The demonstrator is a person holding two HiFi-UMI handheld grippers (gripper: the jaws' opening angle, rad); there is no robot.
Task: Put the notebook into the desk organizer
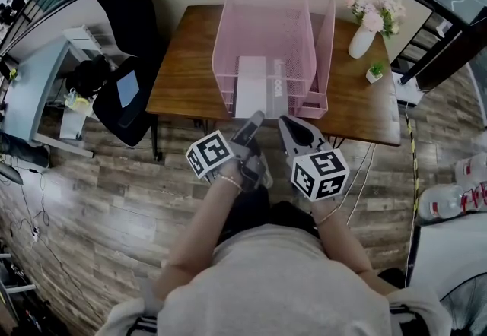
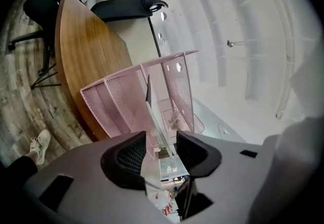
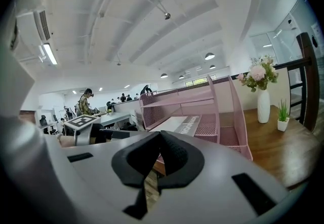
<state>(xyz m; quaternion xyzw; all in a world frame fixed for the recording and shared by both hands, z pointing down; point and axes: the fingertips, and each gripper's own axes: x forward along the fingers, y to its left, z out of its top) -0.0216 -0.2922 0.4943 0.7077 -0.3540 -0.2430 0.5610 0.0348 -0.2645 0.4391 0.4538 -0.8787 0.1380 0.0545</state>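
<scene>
**Notebook laid in the organizer, grip let go**

The wooden desk (image 1: 190, 61) was seen to carry the pink mesh desk organizer (image 1: 304, 30). The notebook (image 1: 251, 87) was found lying flat in the organizer's lower tray, left of the upright dividers. Its near end reached about to the organizer's front rim. The main part of the task was therefore judged done. What was left, it was judged, was at most a last nudge inward and the drawing back of the claws. How far the notebook's far end sat from the organizer's back wall could not be made out.

Both forearms were held out from the body toward the organizer's front, side by side and close together.

The left gripper (image 1: 256, 117) was held about level at the organizer's front rim, rolled onto its side so that the notebook's thin near edge ran between its jaws. The jaws were parted, and a gap was seen between the pads and the cover, so nothing was being squeezed.

The right gripper (image 1: 286, 123) was held just right of the left one, short of the organizer's front and tipped slightly downward. Its jaws were brought together at the tips with nothing between them, and no contact with the organizer or the notebook was seen
</scene>
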